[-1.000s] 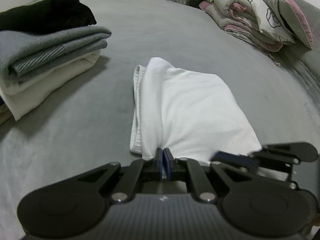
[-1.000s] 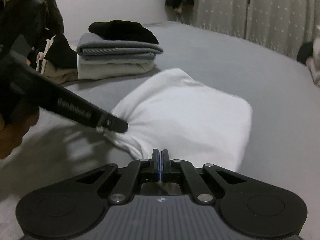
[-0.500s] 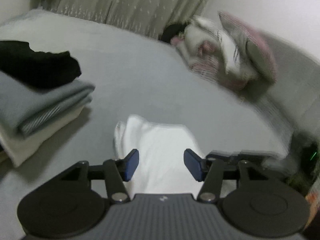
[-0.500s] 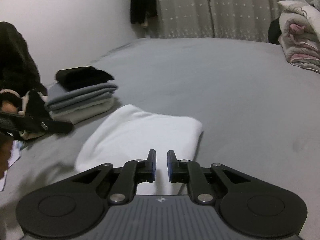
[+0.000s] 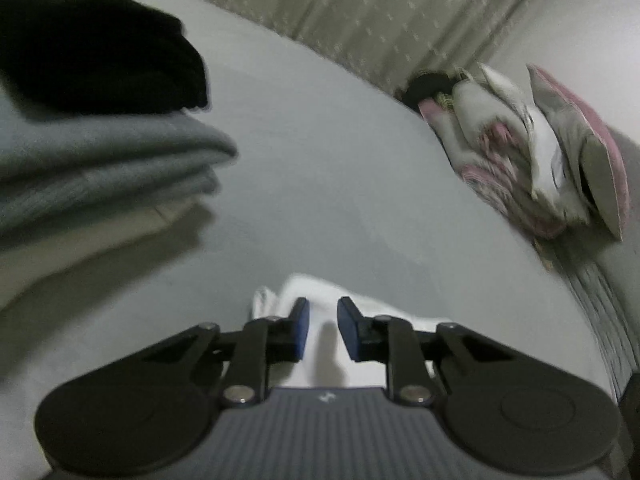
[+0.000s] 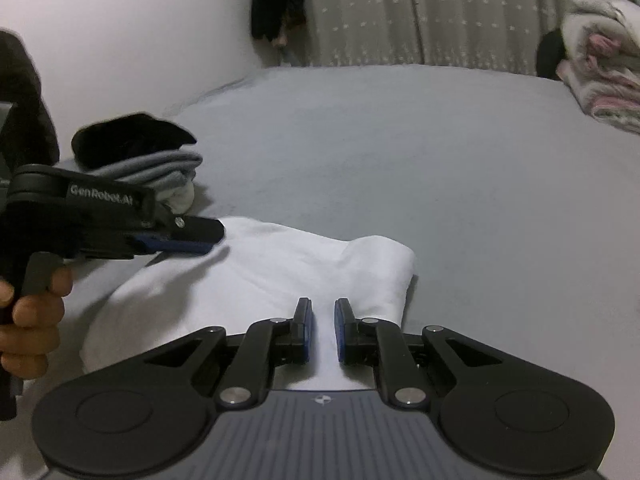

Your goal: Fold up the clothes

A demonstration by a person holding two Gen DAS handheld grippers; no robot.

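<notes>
A folded white garment (image 6: 256,280) lies flat on the grey bed (image 6: 440,168); its far edge (image 5: 320,292) peeks out past my left fingers. My left gripper (image 5: 322,328) is open above that edge, nothing between its blue pads. In the right wrist view the same left gripper (image 6: 188,240) hovers over the garment's left side, held by a hand (image 6: 28,320). My right gripper (image 6: 322,328) stands open above the garment's near right part, holding nothing.
A stack of folded clothes, black on grey on cream (image 5: 92,148), sits left of the white garment, also seen as the stack (image 6: 152,164). Rolled bedding and pillows (image 5: 540,160) pile at the right. Curtains (image 6: 420,12) hang behind the bed.
Both grippers were shut on the white garment's near edge a second ago; they have let go, opened and lifted. The left one has tilted up and moved toward the stack.
</notes>
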